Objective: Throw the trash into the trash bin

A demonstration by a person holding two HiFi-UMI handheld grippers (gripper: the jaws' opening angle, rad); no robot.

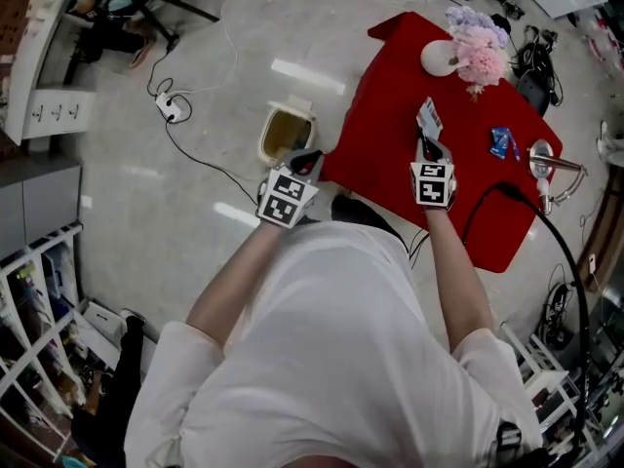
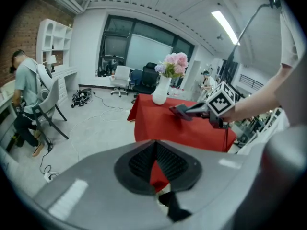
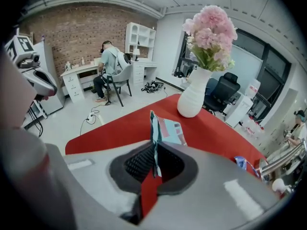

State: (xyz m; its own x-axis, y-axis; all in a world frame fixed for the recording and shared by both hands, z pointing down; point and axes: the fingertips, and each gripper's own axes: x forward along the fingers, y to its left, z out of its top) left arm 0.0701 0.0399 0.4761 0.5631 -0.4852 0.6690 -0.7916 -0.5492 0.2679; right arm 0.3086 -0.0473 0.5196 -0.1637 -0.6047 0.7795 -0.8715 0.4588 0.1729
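Trash bin [image 1: 264, 142] stands on the floor at the left, just off the edge of the red table [image 1: 390, 115], its mouth facing up and seemingly uncovered. Beside it, the left gripper [image 2: 155, 147] hangs with its jaws together and nothing between them.

Further right, over the table, the right gripper [image 3: 154, 152] is clamped on the trash itself, a small printed wrapper [image 3: 165, 128]. The pads pinch its lower edge and the rest stands up past the tips. It looks thin, light and floppy, with a glossy face, so it is likely to be slippery and to flutter or fold when swung. A firm pinch well in from the edge, as here, should suit it better than a hold on a corner. It probably will not break, and once let go it may cling to a pad or drift wide of the bin.

Right again are a white vase [image 3: 194, 97] of pink flowers and a blue wrapper [image 1: 503, 142] lying flat on the cloth.
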